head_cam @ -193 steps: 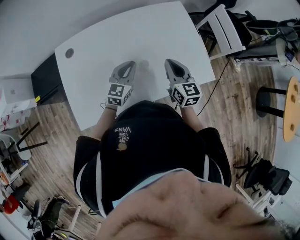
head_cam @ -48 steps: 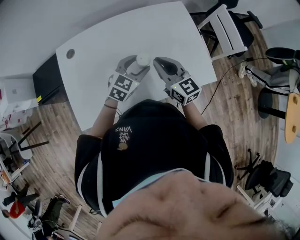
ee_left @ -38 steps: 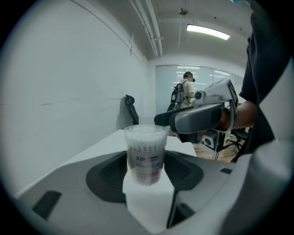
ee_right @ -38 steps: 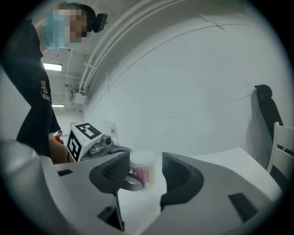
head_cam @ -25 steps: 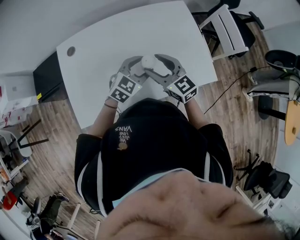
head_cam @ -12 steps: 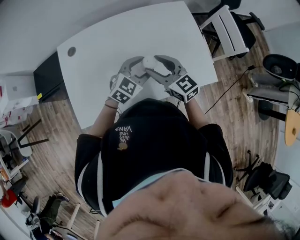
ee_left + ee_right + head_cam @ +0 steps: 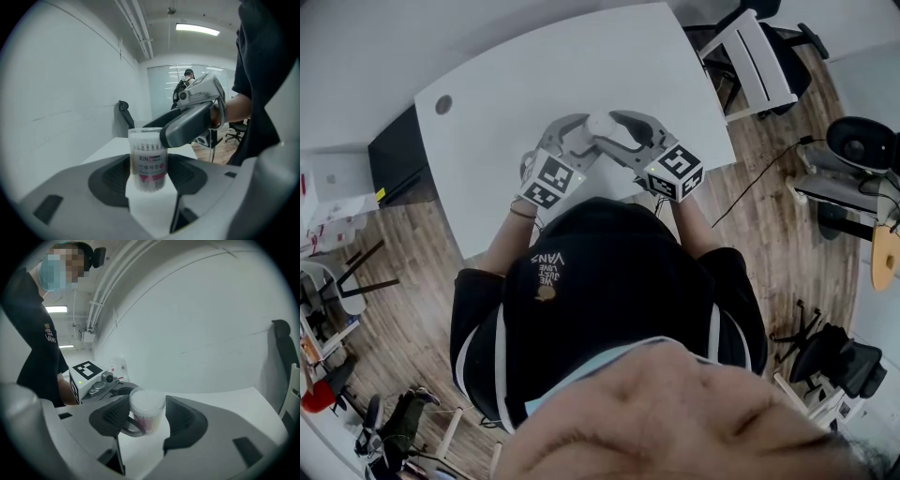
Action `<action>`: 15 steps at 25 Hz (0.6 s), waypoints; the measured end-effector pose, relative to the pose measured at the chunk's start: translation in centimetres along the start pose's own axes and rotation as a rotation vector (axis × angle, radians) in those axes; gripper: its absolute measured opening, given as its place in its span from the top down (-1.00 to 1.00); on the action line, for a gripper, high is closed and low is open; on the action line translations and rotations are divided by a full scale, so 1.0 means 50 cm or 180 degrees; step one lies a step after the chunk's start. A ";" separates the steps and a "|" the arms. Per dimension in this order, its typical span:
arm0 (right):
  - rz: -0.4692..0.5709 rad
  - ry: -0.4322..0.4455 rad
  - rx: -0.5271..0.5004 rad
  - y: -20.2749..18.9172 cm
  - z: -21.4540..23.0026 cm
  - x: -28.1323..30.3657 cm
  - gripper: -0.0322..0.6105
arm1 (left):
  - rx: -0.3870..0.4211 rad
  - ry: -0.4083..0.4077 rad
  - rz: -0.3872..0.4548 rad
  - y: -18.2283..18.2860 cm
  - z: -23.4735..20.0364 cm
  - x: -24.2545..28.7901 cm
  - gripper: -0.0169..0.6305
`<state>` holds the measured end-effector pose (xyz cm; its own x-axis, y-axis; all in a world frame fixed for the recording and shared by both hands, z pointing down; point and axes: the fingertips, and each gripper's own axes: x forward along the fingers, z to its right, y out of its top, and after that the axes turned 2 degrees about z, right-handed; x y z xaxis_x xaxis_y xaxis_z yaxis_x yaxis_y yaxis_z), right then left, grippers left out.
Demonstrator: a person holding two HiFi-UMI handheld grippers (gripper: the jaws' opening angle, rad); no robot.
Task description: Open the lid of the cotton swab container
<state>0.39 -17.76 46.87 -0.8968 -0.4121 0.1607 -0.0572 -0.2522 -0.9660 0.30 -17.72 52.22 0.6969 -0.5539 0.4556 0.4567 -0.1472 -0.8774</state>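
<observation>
The cotton swab container (image 7: 600, 125) is a clear tub with a red label (image 7: 148, 164) and a white lid (image 7: 147, 401). My left gripper (image 7: 579, 134) is shut on its body, holding it upright over the white table (image 7: 534, 75). My right gripper (image 7: 614, 131) comes in from the right; its jaws have just been closing, with the lid between them, and both pads now rest against it. One right gripper finger (image 7: 187, 124) crosses in front of the lid in the left gripper view.
The table has a round cable hole (image 7: 442, 104) at its far left. A white chair (image 7: 750, 56) stands past the right corner, with black office chairs (image 7: 862, 141) and a cable on the wood floor. A black cabinet (image 7: 394, 159) sits left of the table.
The left gripper picked up the container, then the right gripper came across to the lid. Over the last second the right gripper's marker cube rolled slightly; the container stayed put.
</observation>
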 end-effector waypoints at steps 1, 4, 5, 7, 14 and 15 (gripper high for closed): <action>0.0024 0.0022 0.0053 0.002 -0.001 -0.001 0.13 | 0.0008 0.0002 0.0002 0.000 0.000 -0.001 0.16; 0.0075 0.0058 0.0162 0.007 0.003 -0.003 0.14 | 0.0025 0.0001 0.0039 0.009 -0.001 0.001 0.17; 0.0078 0.0059 0.0158 0.008 0.004 -0.003 0.14 | 0.0020 0.0004 0.0043 0.009 -0.002 0.002 0.17; 0.0086 0.0054 0.0147 0.009 0.004 -0.003 0.13 | 0.0016 0.0008 0.0066 0.013 -0.002 0.001 0.17; 0.0195 -0.0051 0.0088 0.025 0.009 -0.017 0.09 | -0.0022 0.0012 0.0175 0.036 0.000 -0.001 0.17; 0.0238 -0.0058 0.0103 0.030 0.010 -0.018 0.09 | -0.0024 0.0016 0.0180 0.036 -0.001 -0.002 0.17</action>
<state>1.34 -18.20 45.38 -0.8899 -0.4467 0.0922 0.0241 -0.2480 -0.9685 1.03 -18.00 50.58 0.7186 -0.5656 0.4046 0.4125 -0.1217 -0.9028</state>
